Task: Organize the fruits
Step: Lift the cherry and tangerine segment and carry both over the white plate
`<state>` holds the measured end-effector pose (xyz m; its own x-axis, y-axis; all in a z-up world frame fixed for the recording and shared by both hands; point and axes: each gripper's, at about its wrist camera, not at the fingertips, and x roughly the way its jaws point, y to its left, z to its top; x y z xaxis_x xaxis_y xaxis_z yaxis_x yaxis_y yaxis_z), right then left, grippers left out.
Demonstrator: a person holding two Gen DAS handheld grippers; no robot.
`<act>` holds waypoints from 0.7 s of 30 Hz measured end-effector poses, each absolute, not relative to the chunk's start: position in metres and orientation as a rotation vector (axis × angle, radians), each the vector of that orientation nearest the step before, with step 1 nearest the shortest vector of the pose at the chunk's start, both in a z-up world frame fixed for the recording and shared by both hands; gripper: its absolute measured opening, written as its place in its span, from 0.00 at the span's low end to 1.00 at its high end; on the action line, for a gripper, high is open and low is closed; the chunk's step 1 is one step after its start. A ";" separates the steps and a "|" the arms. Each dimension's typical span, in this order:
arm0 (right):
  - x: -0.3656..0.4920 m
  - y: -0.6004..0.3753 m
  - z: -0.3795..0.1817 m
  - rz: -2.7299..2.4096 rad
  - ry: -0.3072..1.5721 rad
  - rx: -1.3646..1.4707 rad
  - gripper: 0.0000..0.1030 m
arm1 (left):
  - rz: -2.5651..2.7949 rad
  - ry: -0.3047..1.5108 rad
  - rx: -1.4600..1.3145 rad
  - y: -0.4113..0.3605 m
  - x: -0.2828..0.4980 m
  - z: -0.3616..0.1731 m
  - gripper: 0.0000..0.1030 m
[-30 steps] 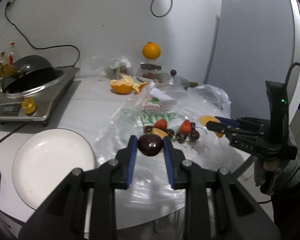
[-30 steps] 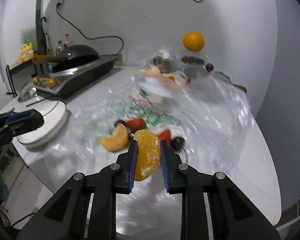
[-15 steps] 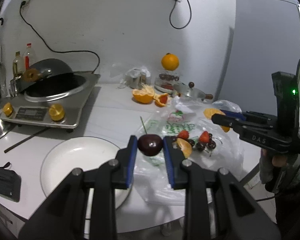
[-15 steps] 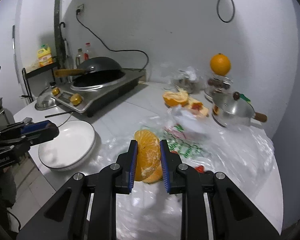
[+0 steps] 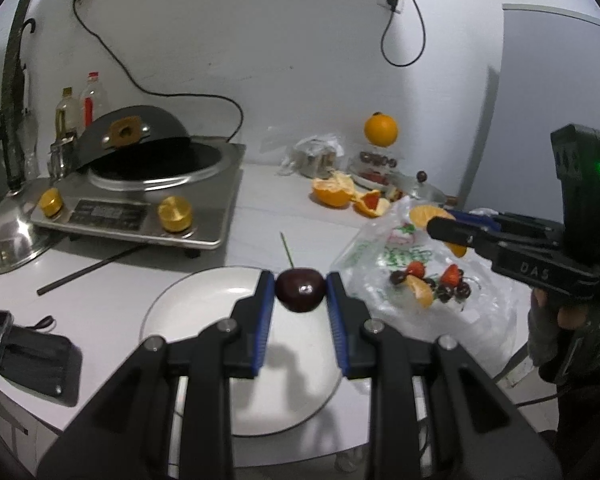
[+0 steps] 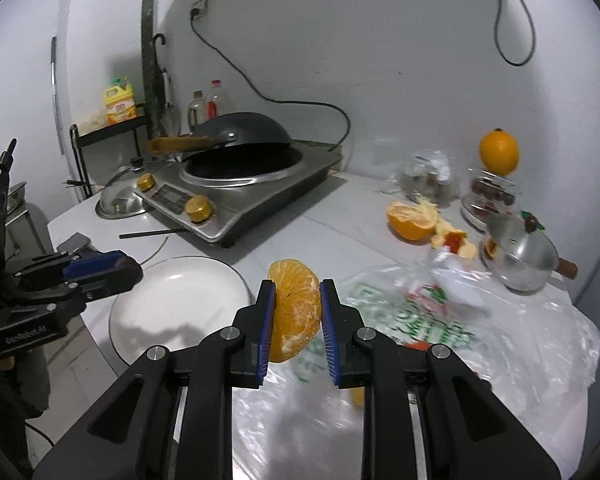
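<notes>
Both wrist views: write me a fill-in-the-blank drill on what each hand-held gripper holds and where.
1. The left hand-held gripper is shut on a dark ____.
2. The right hand-held gripper grips a peeled ____ piece.
3. The white plate holds ____ fruit.
4. The remaining strawberries lie on a plastic ____.

Missing words: cherry; orange; no; bag

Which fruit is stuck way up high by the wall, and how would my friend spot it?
Look to the back of the white table, against the wall, right of the silver stove. A whole orange sits on top of a clear container. It is the only unpeeled, uncut orange, higher than any other fruit.
</notes>
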<state>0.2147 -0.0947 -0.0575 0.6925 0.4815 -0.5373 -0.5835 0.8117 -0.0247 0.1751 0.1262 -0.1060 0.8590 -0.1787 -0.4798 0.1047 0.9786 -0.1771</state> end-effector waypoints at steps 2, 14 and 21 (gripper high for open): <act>0.216 -0.082 -0.059 0.614 0.546 -0.209 0.23 | -0.143 0.523 -0.153 0.134 0.175 -0.110 0.26; 0.216 -0.023 -0.084 0.685 0.602 -0.243 0.23 | -0.118 0.583 -0.153 0.167 0.178 -0.141 0.26; 0.214 -0.001 -0.103 0.716 0.646 -0.256 0.23 | -0.124 0.613 -0.151 0.175 0.178 -0.158 0.26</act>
<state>0.2137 -0.0005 -0.1031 0.5727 0.5268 -0.6281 -0.6789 0.7342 -0.0033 0.1780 0.1747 -0.1579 0.8112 -0.1608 -0.5622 0.0714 0.9815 -0.1776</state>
